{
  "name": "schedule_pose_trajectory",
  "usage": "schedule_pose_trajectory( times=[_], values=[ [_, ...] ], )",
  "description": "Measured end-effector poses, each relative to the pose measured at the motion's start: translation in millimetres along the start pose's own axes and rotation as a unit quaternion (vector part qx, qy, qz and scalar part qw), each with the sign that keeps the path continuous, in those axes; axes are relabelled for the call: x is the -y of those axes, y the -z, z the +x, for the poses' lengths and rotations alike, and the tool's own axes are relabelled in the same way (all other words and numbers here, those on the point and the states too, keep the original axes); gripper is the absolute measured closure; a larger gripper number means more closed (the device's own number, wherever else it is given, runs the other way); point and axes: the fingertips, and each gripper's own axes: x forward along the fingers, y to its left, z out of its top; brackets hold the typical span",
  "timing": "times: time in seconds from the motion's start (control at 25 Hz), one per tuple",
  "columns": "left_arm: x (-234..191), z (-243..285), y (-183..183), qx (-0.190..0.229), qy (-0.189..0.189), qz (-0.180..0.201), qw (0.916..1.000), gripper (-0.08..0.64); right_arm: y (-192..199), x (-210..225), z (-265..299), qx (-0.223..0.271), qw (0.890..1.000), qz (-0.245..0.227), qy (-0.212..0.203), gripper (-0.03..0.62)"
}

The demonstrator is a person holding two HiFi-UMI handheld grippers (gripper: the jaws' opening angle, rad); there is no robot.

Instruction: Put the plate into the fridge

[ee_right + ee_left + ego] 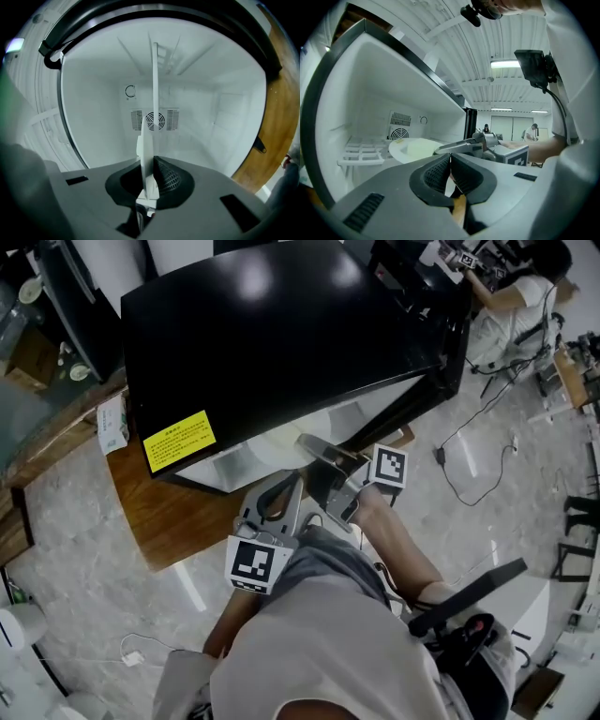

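Head view looks down on a black fridge [281, 324] with a yellow label [178, 440], standing on a wooden table [178, 521], its white inside open toward the person. At the opening lies the white plate [272, 448], level, with its near rim caught in the right gripper [311, 446]. Right gripper view shows the 2 jaws of that gripper [151, 176] clamped on the plate [154, 93], which runs edge-on straight ahead of them toward the round fan vent [154, 120] in the back wall. Left gripper view shows the plate [415, 149] ahead and to the left, inside the fridge beside a white wire shelf [361, 154]. The left gripper [450, 161] has its jaws together, empty and clear of the plate, just beside the right gripper.
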Motion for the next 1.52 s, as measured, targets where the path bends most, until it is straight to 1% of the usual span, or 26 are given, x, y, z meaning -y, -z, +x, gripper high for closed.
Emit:
schedule_pose_trajectory(
  times=[0.12,0.28,0.56,0.68,0.84,1.0,1.08,1.16,1.24,1.32,1.44,1.48,1.52],
  values=[
    [1,14,8,-0.003,-0.008,0.006,0.9999,0.540,-8,7,3,-0.009,1.000,0.008,0.003,0.558],
    [-6,15,9,0.006,-0.023,0.000,0.9997,0.540,-1,9,9,-0.018,1.000,0.012,0.003,0.558],
    [-8,13,21,-0.014,-0.029,0.018,0.9993,0.540,9,7,19,-0.030,0.999,0.011,0.004,0.558],
    [-12,15,22,-0.009,-0.039,0.017,0.9991,0.540,9,5,24,-0.033,0.999,0.013,0.001,0.558],
    [-15,16,19,0.003,-0.052,0.025,0.9984,0.540,8,-1,27,-0.035,0.999,0.015,-0.014,0.558],
    [-17,18,18,0.010,-0.057,0.022,0.9981,0.540,10,-3,28,-0.043,0.999,0.017,-0.028,0.555],
    [-21,19,16,0.014,-0.063,0.019,0.9977,0.540,11,-7,29,-0.051,0.998,0.016,-0.038,0.528],
    [-26,20,15,0.018,-0.069,0.014,0.9973,0.540,14,-13,29,-0.061,0.997,0.014,-0.049,0.474],
    [-32,22,13,0.023,-0.074,0.010,0.9970,0.540,17,-17,28,-0.069,0.996,0.007,-0.056,0.442],
    [-37,25,11,0.027,-0.078,0.006,0.9965,0.540,16,-18,22,-0.069,0.996,0.007,-0.061,0.440],
    [-44,28,9,0.032,-0.083,-0.004,0.9961,0.540,14,-23,9,-0.054,0.994,0.020,-0.090,0.442],
    [-46,29,8,0.033,-0.082,-0.006,0.9960,0.540,13,-25,5,-0.048,0.994,0.008,-0.096,0.447],
    [-47,30,7,0.034,-0.082,-0.005,0.9961,0.540,12,-26,1,-0.040,0.995,-0.024,-0.091,0.483]
  ],
)
